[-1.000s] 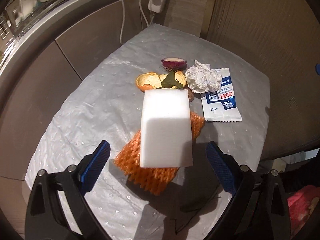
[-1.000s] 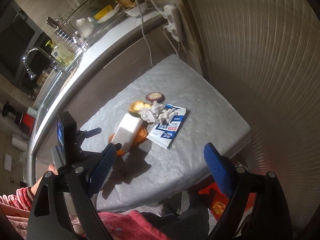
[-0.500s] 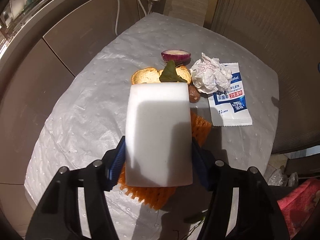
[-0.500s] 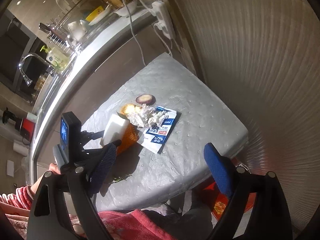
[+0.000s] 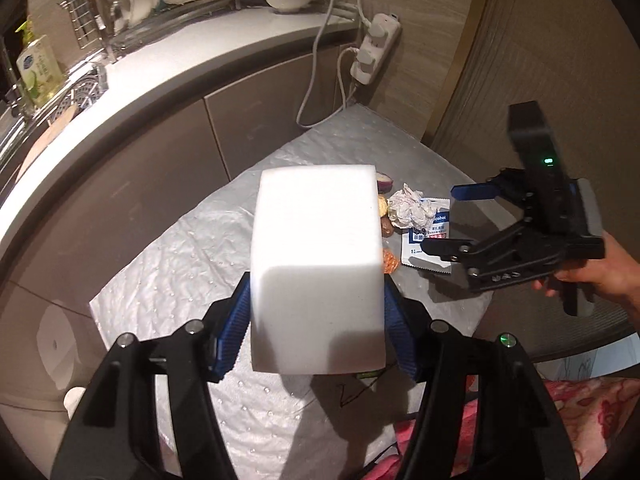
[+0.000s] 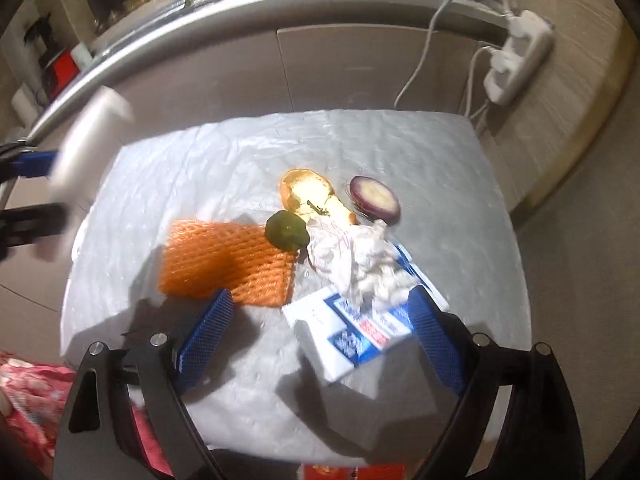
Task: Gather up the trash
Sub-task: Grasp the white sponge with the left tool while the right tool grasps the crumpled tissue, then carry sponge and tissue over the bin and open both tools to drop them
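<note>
Now the left tongs [image 5: 316, 320], previously spread, pinch the white foam block [image 5: 316, 264] and have lifted it off the surface [image 5: 168, 264]; right tongs [image 6: 320, 340], spread and empty, descend over the wipe sachet [image 6: 352, 336].

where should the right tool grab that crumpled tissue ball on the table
Probably across the crumpled tissue's raised middle, coming straight down. It is a bulky, uneven wad lying partly on the flat wipe packet, so a pinch from above should lift it alone. The right tool is open.
</note>
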`<state>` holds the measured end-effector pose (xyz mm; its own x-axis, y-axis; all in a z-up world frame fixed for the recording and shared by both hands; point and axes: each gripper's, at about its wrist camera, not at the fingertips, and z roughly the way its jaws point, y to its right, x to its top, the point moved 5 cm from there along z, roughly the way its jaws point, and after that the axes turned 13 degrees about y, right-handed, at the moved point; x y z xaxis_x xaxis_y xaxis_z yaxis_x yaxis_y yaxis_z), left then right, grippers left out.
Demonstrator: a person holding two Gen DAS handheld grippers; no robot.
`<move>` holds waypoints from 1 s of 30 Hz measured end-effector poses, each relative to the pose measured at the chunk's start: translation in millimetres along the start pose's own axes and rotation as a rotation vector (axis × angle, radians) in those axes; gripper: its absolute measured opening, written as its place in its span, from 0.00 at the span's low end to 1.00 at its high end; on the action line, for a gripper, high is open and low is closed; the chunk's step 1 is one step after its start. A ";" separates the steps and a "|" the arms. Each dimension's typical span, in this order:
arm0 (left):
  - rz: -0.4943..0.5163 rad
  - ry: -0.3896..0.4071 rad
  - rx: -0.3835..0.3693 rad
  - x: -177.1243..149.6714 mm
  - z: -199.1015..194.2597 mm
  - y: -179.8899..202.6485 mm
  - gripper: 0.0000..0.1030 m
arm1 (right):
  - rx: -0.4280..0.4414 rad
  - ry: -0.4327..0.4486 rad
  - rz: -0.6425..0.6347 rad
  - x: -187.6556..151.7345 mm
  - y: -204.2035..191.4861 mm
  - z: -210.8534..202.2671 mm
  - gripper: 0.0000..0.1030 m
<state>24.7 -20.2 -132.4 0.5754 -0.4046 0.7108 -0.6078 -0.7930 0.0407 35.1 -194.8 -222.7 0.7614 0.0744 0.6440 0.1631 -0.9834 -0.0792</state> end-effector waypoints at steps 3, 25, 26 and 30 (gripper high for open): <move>-0.048 0.014 0.044 -4.5 -18.2 -13.9 0.58 | -0.021 -0.033 0.043 2.9 13.5 16.0 0.86; -0.314 0.035 0.310 -94.9 -121.5 -145.9 0.58 | 0.022 0.004 0.100 26.1 -17.2 -25.5 0.15; -0.324 0.035 0.320 -102.2 -127.3 -152.3 0.58 | 0.039 0.022 0.102 30.6 -28.5 -33.0 0.15; -0.346 0.010 0.345 -136.0 -142.8 -175.1 0.58 | 0.147 0.097 0.090 46.8 -87.5 -70.1 0.15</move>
<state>-25.3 238.7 -136.0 0.7050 -0.0878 0.7038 -0.1643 -0.9855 0.0416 12.5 -116.9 -132.3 0.7142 -0.0360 0.6990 0.1921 -0.9503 -0.2452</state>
